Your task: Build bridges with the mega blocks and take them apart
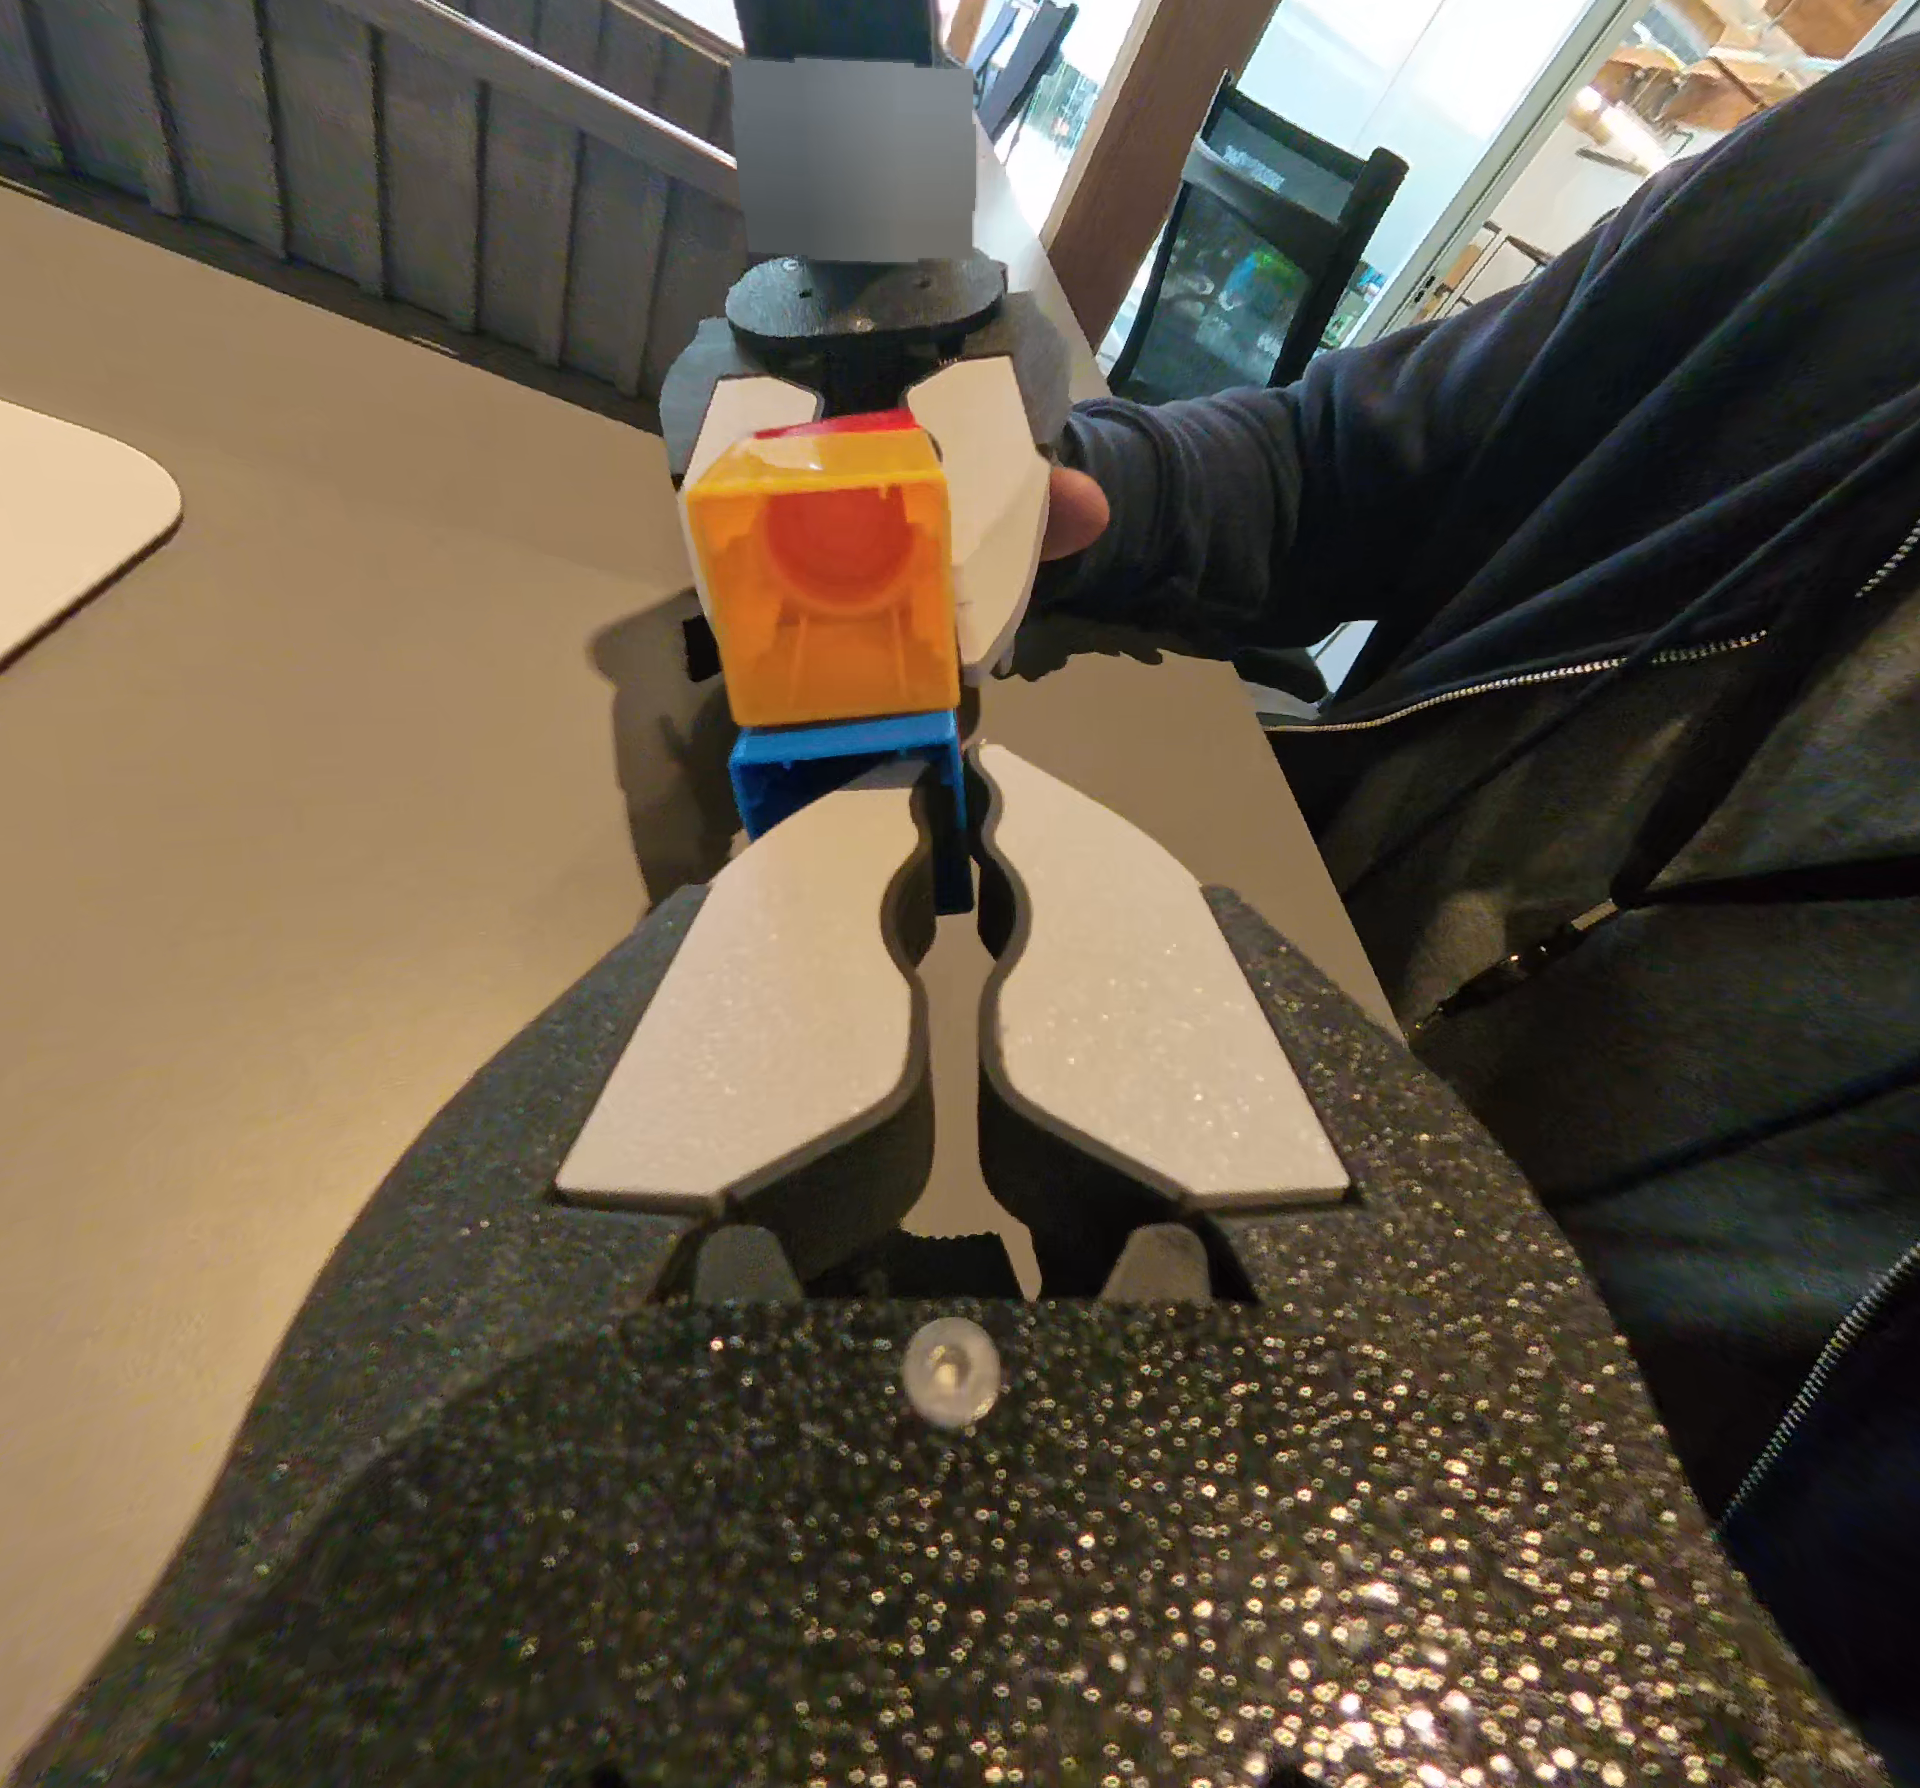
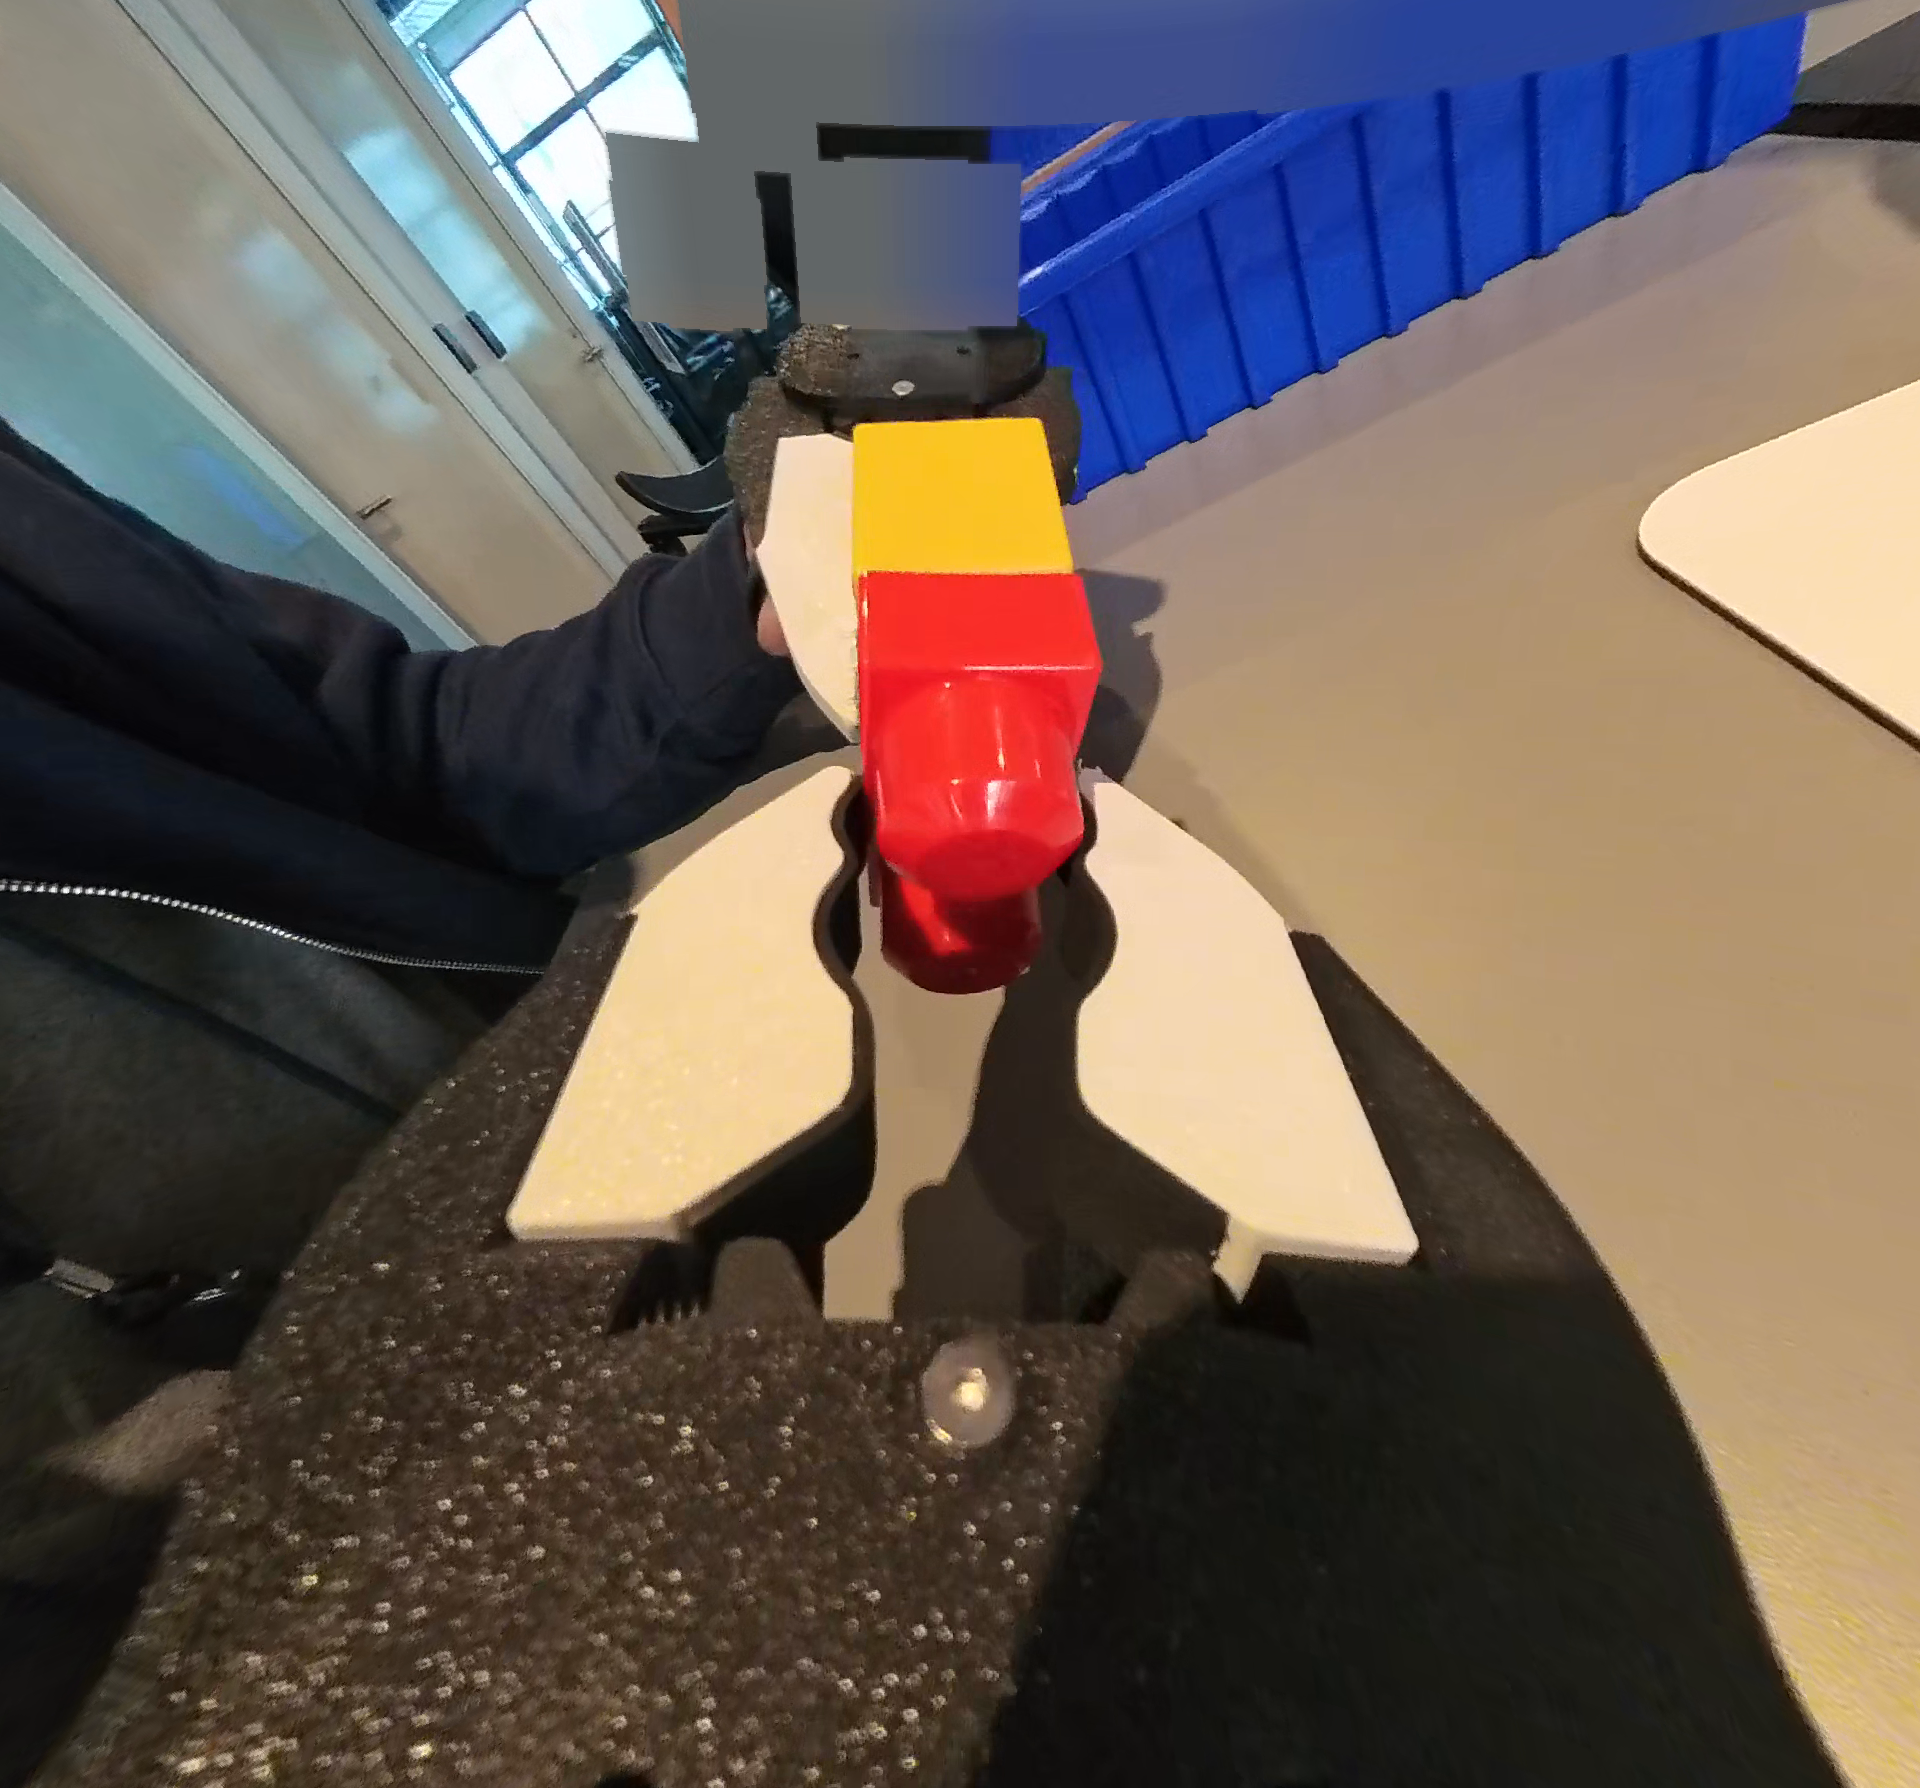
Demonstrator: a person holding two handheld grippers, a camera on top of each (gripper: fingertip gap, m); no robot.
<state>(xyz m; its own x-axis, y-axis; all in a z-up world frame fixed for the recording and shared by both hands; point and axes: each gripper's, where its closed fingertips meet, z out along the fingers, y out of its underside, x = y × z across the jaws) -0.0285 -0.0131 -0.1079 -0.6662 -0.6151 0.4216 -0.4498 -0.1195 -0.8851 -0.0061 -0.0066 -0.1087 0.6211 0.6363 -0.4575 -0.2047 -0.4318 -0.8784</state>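
A short row of joined mega blocks hangs in the air between my two grippers. In the left wrist view it runs blue block (image 1: 821, 764), yellow block (image 1: 821, 585) seen from its hollow underside, then a sliver of red block (image 1: 842, 429). My left gripper (image 1: 951, 803) is shut on the blue block's side wall. My right gripper (image 1: 842, 543) faces me at the far end. In the right wrist view my right gripper (image 2: 971, 793) is shut on the red block (image 2: 977, 637) at its studs. The yellow block (image 2: 956, 491) is behind it. The blue block is hidden there. One left finger (image 2: 810, 585) shows.
The grey table (image 1: 312, 855) lies below, with a white mat (image 2: 1818, 543) on it. A blue bin (image 2: 1351, 263) stands at the far side. The person's dark jacket (image 1: 1610, 647) is close beside the grippers. A grey slatted wall (image 1: 312, 128) and a black chair (image 1: 1257, 284) stand beyond the table. The tips of both grippers are at nearly the same place.
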